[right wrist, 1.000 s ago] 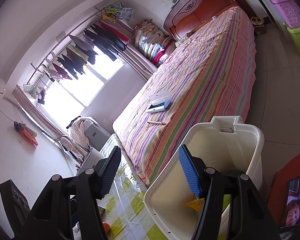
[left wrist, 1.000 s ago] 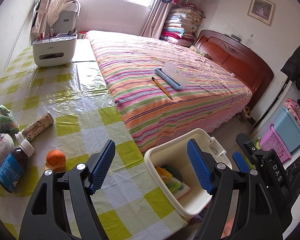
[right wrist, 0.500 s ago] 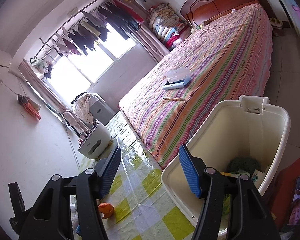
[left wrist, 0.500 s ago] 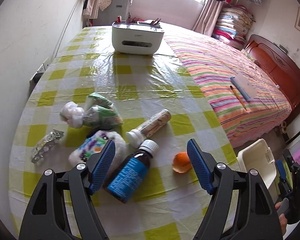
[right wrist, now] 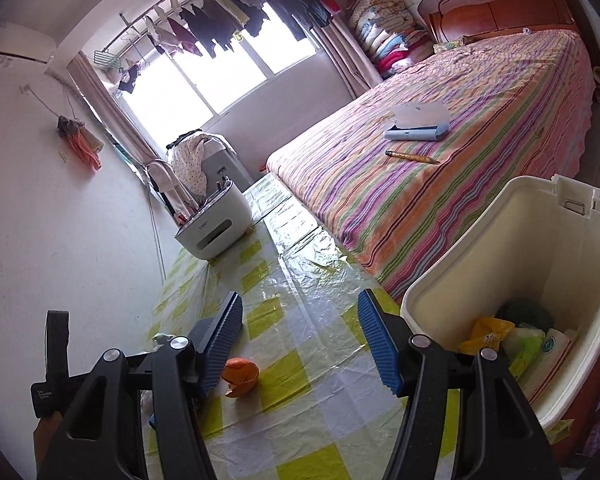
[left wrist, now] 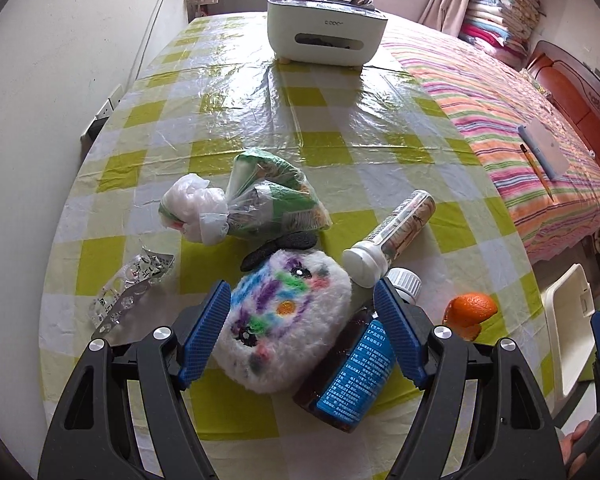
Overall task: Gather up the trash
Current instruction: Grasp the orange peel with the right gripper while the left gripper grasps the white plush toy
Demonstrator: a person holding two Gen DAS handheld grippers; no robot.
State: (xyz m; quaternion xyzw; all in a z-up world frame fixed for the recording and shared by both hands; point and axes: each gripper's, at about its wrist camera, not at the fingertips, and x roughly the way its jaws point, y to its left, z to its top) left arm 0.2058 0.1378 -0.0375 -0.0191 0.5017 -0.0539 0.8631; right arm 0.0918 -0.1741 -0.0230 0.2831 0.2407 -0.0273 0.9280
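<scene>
Looking down over the left gripper (left wrist: 302,334), its blue pads stand wide apart above the checked table (left wrist: 260,120), pressing on nothing. A fluffy white toy (left wrist: 284,316) scribbled with colours lies between and just beyond them, against a brown bottle (left wrist: 356,376) with a blue label under the right pad. Ahead lie a clear tube (left wrist: 396,236), a knotted plastic bag (left wrist: 256,200) and, off to the left, a blister pack (left wrist: 130,292). To the right sits an orange peel (left wrist: 470,314).

Only the right gripper's camera looks into the cream bin (right wrist: 500,256), just right of its fingers, with wrappers already inside. The right gripper (right wrist: 300,344) tilts gently downward, jaws half spread and empty, the same peel (right wrist: 240,376) beside its left pad.
</scene>
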